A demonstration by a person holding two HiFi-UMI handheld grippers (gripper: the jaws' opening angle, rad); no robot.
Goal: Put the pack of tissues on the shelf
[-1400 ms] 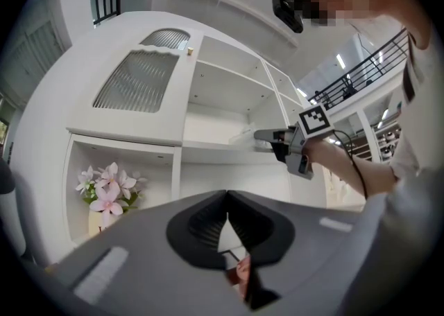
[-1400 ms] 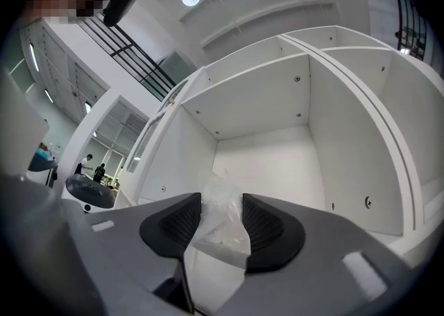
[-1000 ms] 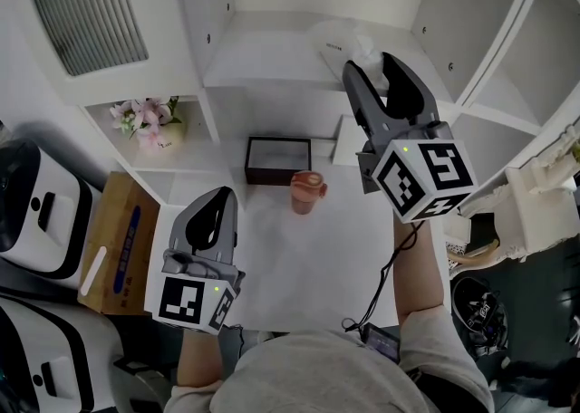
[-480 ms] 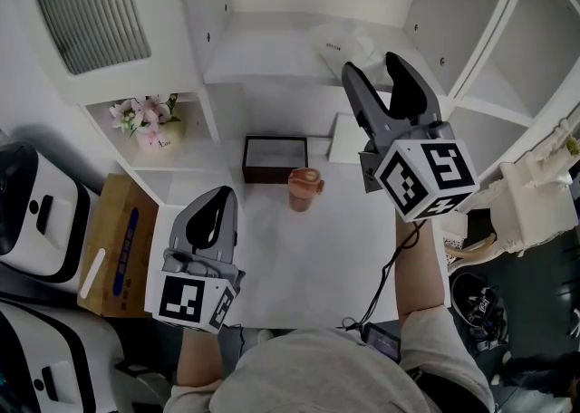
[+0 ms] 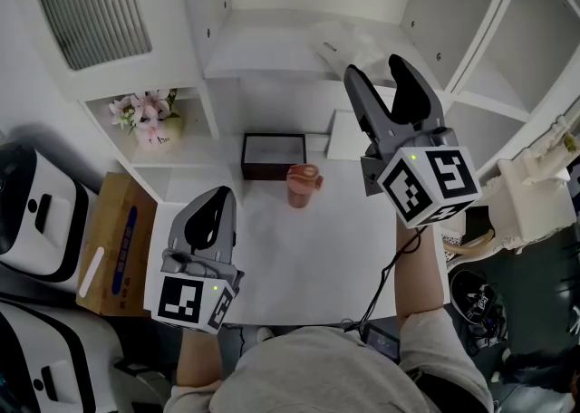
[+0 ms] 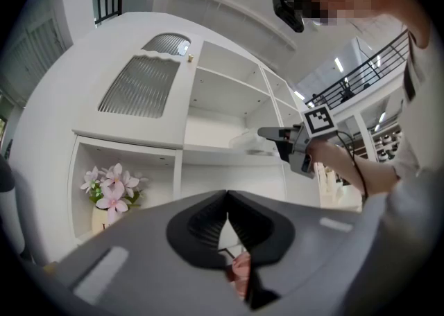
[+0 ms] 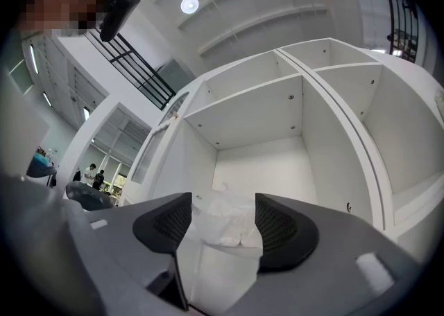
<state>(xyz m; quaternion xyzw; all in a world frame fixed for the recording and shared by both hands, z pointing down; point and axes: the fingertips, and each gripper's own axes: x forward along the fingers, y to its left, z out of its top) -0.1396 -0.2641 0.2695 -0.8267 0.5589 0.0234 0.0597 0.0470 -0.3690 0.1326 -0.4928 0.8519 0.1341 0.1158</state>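
Note:
The pack of tissues (image 5: pixel 347 40), in clear crinkly wrap, lies on the white shelf (image 5: pixel 263 56) at its right side. My right gripper (image 5: pixel 376 70) is held up at the shelf's front edge, its jaws opening. In the right gripper view the pack of tissues (image 7: pixel 225 228) shows between the two dark pads (image 7: pixel 277 228), which stand apart from it. My left gripper (image 5: pixel 217 206) hangs low over the table's left side, shut and empty; in the left gripper view (image 6: pixel 227 198) its jaws meet.
On the white table (image 5: pixel 308 266) stand a pink cup (image 5: pixel 302 185) and a dark shallow box (image 5: pixel 275 156). A flower pot (image 5: pixel 147 120) sits in the lower left shelf bay. A cardboard box (image 5: pixel 118 244) lies left of the table. Shelf uprights flank the pack's bay.
The right gripper's jaws have spread wider off the pack, and the gripper has drawn back slightly toward me. The pack stays on the shelf. The left gripper has not moved.

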